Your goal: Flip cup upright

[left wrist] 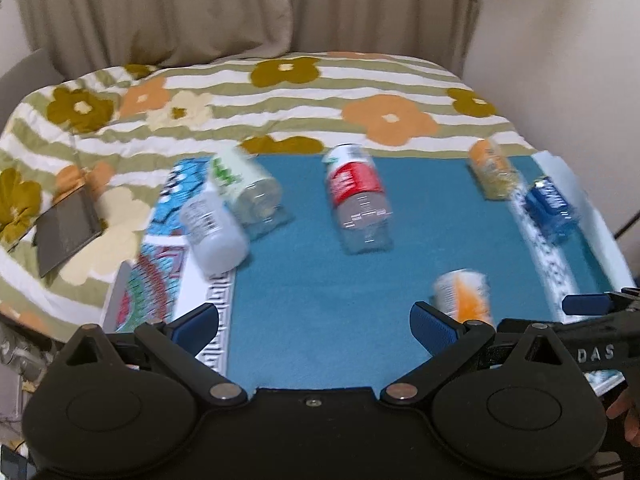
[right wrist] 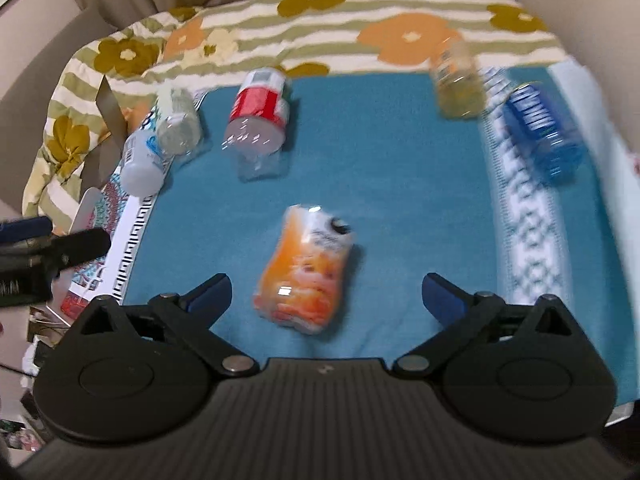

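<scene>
In the right wrist view, going from left to right, a white bottle [right wrist: 141,160] and a clear one with a green label [right wrist: 176,120] lay close together at the upper left of the teal mat [right wrist: 400,160], then a red-labelled bottle [right wrist: 258,116], and at the upper right a yellow bottle [right wrist: 456,80] and a blue one [right wrist: 540,132]. The orange cup [right wrist: 306,270] lay on its side in the lower middle, apart from all of them, just ahead of the right gripper [right wrist: 326,294], whose jaws stood wide apart and empty. The left gripper [left wrist: 314,322] was also spread wide and held nothing. I judge the risk was this: the cup looked thin and crumpled, so a hard squeeze could crush it, and on the soft mat it could roll away or fall over again.
</scene>
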A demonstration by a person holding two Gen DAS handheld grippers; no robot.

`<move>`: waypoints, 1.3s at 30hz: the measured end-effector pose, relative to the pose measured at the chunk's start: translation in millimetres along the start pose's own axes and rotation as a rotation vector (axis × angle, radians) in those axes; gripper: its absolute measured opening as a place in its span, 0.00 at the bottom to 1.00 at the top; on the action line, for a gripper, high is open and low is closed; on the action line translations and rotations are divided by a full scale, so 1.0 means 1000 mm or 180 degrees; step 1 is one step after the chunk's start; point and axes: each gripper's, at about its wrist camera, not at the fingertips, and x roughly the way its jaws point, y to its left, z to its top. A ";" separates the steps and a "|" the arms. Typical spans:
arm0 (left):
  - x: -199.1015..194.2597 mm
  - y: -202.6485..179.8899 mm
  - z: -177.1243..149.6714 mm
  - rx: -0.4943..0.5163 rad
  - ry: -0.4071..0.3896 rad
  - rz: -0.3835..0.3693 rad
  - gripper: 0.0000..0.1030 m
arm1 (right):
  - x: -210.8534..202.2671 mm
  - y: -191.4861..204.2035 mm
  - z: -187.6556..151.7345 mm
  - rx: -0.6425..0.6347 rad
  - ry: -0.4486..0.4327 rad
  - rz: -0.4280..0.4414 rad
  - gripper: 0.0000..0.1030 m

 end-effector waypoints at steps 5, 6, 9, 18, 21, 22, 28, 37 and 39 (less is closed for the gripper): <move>0.015 -0.039 0.023 0.0314 0.0215 -0.0157 1.00 | -0.022 -0.031 -0.009 -0.0246 -0.0128 -0.0191 1.00; 0.022 -0.047 0.028 0.0363 0.0304 -0.0200 1.00 | -0.025 -0.038 -0.012 -0.0254 -0.0165 -0.0216 1.00; 0.043 -0.070 0.036 0.0454 0.0560 -0.0299 0.99 | -0.030 -0.061 -0.017 -0.0209 -0.0221 -0.0242 1.00; 0.110 -0.122 0.051 0.0603 0.1248 -0.0332 0.86 | -0.018 -0.121 -0.032 0.0065 -0.0210 -0.0097 1.00; 0.129 -0.131 0.052 0.0580 0.1433 -0.0289 0.84 | -0.013 -0.136 -0.035 0.0148 -0.0189 -0.0042 1.00; 0.134 -0.133 0.052 0.0558 0.1470 -0.0281 0.80 | -0.012 -0.140 -0.036 0.0173 -0.0183 -0.0023 1.00; 0.155 -0.137 0.053 0.0520 0.1646 -0.0194 0.74 | -0.005 -0.156 -0.037 0.0283 -0.0165 0.0065 1.00; 0.172 -0.144 0.051 0.0535 0.1749 -0.0167 0.58 | 0.000 -0.167 -0.031 0.0350 -0.0179 0.0127 1.00; 0.173 -0.145 0.050 0.0556 0.1725 -0.0173 0.58 | 0.001 -0.168 -0.030 0.0361 -0.0182 0.0132 1.00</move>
